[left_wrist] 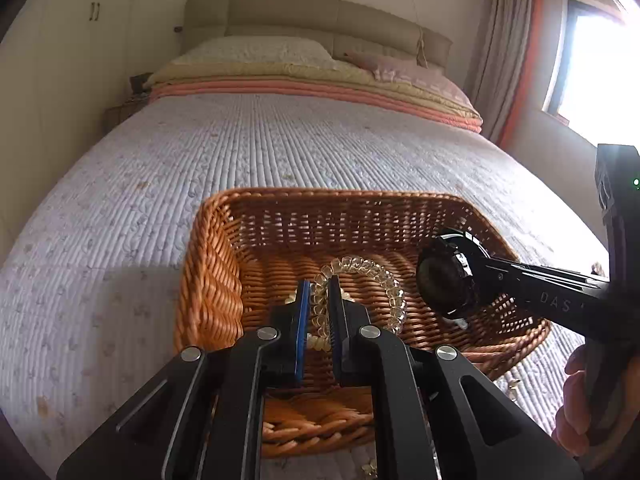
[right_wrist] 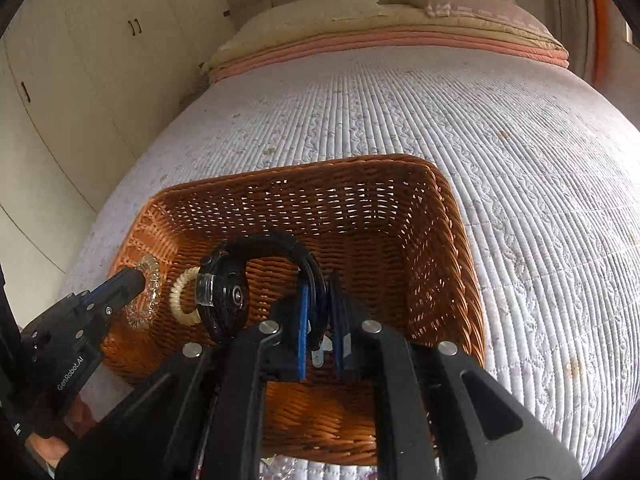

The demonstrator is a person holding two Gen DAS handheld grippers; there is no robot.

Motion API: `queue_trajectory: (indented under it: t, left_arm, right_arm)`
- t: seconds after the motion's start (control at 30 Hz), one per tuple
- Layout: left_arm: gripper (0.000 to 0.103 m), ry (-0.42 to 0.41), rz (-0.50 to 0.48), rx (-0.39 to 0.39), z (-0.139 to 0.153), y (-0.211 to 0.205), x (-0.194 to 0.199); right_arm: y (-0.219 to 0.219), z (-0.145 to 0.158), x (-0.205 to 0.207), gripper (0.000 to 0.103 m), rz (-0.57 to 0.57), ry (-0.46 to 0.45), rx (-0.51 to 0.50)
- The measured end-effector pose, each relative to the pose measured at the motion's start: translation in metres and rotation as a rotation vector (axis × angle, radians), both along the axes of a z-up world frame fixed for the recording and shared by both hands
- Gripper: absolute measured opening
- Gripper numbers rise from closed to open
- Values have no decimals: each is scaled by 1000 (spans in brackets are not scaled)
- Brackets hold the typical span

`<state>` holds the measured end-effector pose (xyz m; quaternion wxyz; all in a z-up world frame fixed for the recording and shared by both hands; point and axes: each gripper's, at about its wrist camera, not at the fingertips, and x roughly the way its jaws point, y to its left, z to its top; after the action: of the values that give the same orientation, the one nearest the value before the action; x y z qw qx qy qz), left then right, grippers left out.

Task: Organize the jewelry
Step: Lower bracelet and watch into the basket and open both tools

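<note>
A brown wicker basket (left_wrist: 224, 240) (right_wrist: 440, 208) stands on the bed. My left gripper (left_wrist: 320, 292) is shut on a clear spiral bracelet (left_wrist: 384, 280), holding it over the basket's inside; the bracelet shows in the right wrist view (right_wrist: 146, 300) at my left gripper (right_wrist: 136, 280). My right gripper (right_wrist: 318, 292) is shut on the strap of a black watch (right_wrist: 224, 300) over the basket; its round face shows in the left wrist view (left_wrist: 444, 280). A cream spiral band (right_wrist: 180, 300) lies in the basket.
The bed has a white quilted cover (left_wrist: 200, 152), folded pink and yellow blankets (left_wrist: 320, 88) and pillows at the far end. Small beige pieces (left_wrist: 512, 386) lie on the cover beside the basket. A window (left_wrist: 600, 68) is at the right.
</note>
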<state>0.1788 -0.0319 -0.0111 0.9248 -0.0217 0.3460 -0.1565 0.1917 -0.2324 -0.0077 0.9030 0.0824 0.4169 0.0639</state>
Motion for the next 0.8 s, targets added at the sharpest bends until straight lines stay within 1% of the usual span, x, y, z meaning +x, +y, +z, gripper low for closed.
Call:
queue_trajectory:
  t: [0.13,0.23,0.3,0.4,0.43,0.47,0.5,0.53,0.57,0.6,0.67,0.8]
  left_arm:
    - [7,8,-7,31,-7,-7,2]
    - [8,12,-14,46,-11,-10,3]
    - [8,16,-16,51,-12,-10,4]
    - [9,23,-22,51,-12,-11,3]
    - [12,23,-25,46,-12,-11,2]
    - [19,25,-28,43,-12,-11,2]
    - [28,22,-28,40,-10,-10,-2]
    - [33,14,-30,37,-6,-9,-6]
    - [39,3,-32,32,-2,-8,-11]
    - [39,-11,-34,26,4,-7,-18]
    - [39,-30,-39,16,15,-5,-30]
    - [39,-94,-48,-3,49,1,-69]
  right_arm:
    - [8,-11,9,8,4,23,-39]
    - [11,-14,9,9,4,34,-43]
    - [11,-15,10,10,3,35,-39]
    - [8,-13,10,12,-6,38,-8]
    - [6,-12,10,13,-5,41,11]
    - [3,-11,8,15,-6,40,24]
    - [0,-7,5,18,-7,33,36]
    - [-2,-3,1,20,-13,21,40]
    - [-4,2,-4,27,-16,11,39]
    - [-6,9,-10,31,-13,-3,43]
    - [-9,24,-23,31,-7,-32,48]
    - [-16,57,-55,31,5,-96,44]
